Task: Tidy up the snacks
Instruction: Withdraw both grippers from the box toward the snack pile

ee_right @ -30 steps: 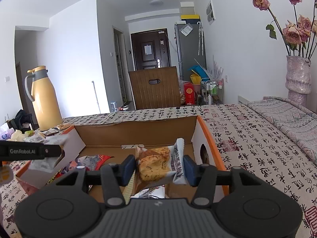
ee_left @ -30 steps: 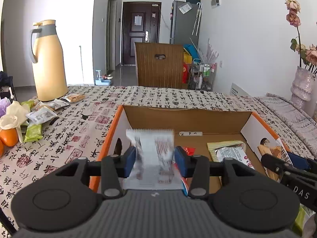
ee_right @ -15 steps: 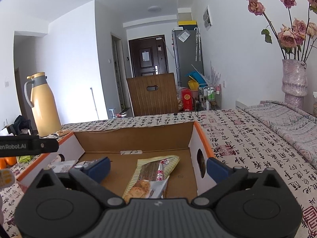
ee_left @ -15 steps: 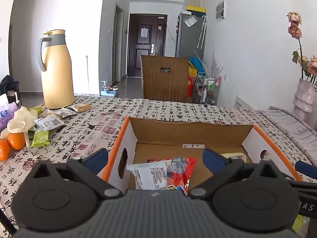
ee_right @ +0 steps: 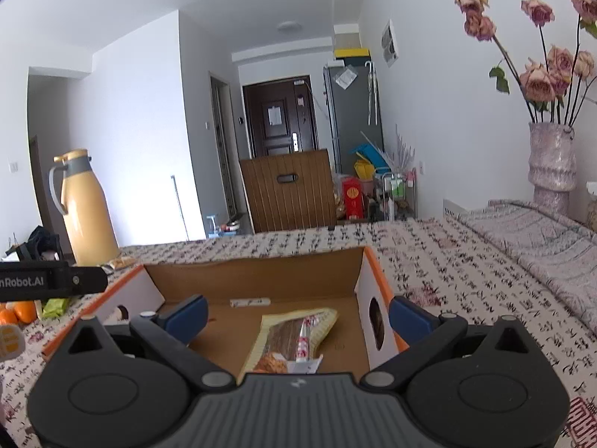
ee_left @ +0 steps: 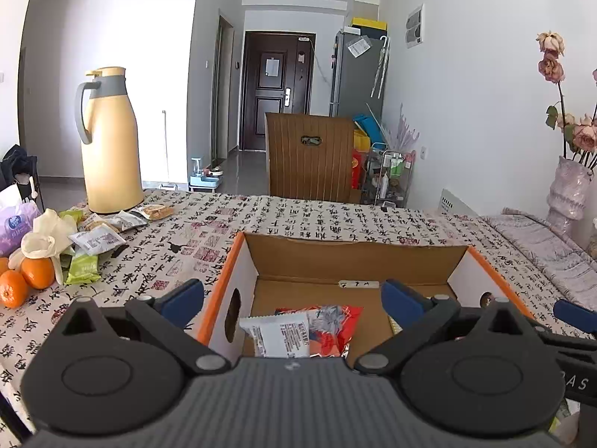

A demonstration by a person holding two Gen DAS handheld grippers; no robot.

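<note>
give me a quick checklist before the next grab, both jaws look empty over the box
1. Left gripper jaws wide, nothing between them: ok.
2. Right gripper jaws wide, nothing between them: ok.
3. White packet lying inside the cardboard box, on a red packet: ok.
4. Biscuit packet lying flat on the box floor: ok.
5. Snacks left on the table beside the yellow flask, such as the green packet: not ok, still to sort.
6. Snacks left on the right side: cannot tell.
</note>
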